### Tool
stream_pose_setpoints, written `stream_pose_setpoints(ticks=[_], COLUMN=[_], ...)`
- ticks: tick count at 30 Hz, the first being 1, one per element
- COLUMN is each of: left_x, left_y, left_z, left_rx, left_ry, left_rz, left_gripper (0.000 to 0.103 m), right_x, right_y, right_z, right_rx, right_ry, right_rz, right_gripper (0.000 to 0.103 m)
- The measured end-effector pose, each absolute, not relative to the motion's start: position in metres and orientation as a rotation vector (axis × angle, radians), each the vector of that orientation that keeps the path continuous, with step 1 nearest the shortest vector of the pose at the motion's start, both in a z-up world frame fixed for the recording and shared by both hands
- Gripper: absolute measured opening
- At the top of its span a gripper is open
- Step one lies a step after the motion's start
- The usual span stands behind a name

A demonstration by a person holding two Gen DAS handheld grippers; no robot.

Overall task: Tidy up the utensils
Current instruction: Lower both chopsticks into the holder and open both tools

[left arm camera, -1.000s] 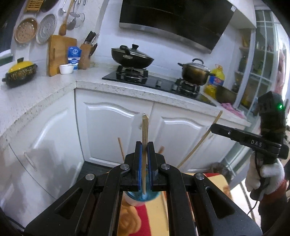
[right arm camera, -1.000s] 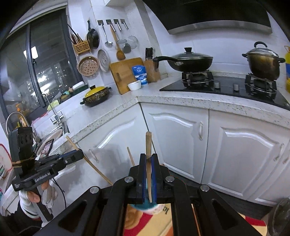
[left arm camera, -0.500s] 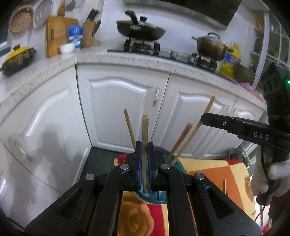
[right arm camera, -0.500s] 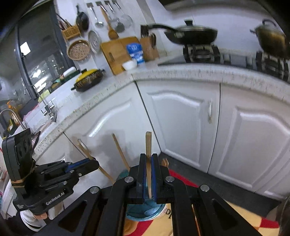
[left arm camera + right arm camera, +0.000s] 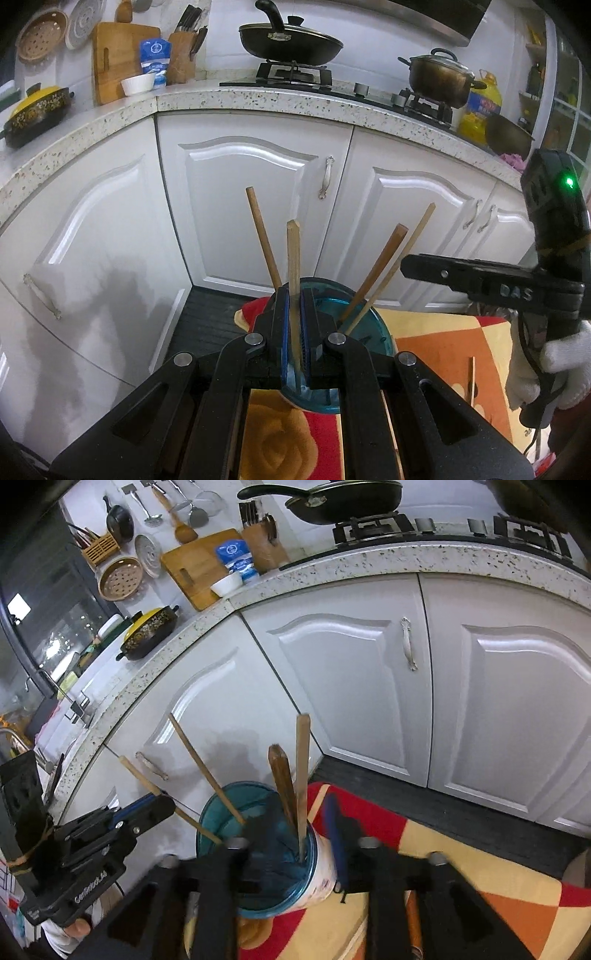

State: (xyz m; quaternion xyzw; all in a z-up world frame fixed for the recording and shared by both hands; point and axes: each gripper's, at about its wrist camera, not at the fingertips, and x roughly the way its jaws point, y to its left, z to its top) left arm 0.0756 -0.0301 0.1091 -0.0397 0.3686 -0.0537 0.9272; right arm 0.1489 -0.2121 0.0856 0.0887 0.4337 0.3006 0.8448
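- Chopsticks are mostly standing in a teal cup (image 5: 255,853) that sits on a red, orange and yellow mat (image 5: 461,882) down in front of the white cabinets (image 5: 369,664).
- In the left wrist view, the left gripper (image 5: 294,328) is clamped tight on one pale chopstick (image 5: 293,258), holding it upright right over the cup (image 5: 365,325).
- Three more sticks lean out of the cup there: one toward 11 o'clock (image 5: 263,238), two toward 1 o'clock (image 5: 376,273).
- In the right wrist view, the right gripper (image 5: 295,834) looks blurry but its jaws are spread wide, one on each side of the cup, gripping nothing.
- A light chopstick (image 5: 302,775) stands loose in the cup between those jaws, with a darker one (image 5: 281,779) just beside it.
- One stray stick (image 5: 472,380) lies on the mat at about 3 o'clock from the cup.
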Motion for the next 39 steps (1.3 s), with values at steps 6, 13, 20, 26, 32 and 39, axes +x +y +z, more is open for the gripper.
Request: stream_pose_setpoints(ticks=[6, 13, 20, 26, 32, 39], left_x=[0.072, 0.066, 0.053, 0.040, 0.029, 0.018], left_y=[-0.031, -0.032, -0.036, -0.041, -0.049, -0.058], left_z=[0.109, 0.109, 0.109, 0.104, 0.093, 0.085], left_rx=[-0.084, -0.096, -0.080, -0.096, -0.104, -0.106], left_ry=[0.760, 0.756, 0.748, 0.755, 0.783, 0.801], left_rz=[-0.103, -0.093, -0.067, -0.064, -0.072, -0.080], left_gripper=[0.021, 0.035, 0.039, 0.041, 0.041, 0.045], right_x=[0.139, 0.121, 0.101, 0.083, 0.069, 0.049], right_y=[-0.210, -0.210, -0.212, -0.212, -0.220, -0.234], right_z=[0.081, 0.081, 0.083, 0.081, 0.078, 0.073], right_rx=[0.161, 0.122, 0.097, 0.072, 0.075, 0.072], right_ry=[0.933, 0.930, 0.913, 0.906, 0.892, 0.878], right_rz=[0.643, 0.641, 0.624, 0.603, 0.564, 0.508], right_gripper=[0.030, 0.033, 0.033, 0.033, 0.039, 0.040])
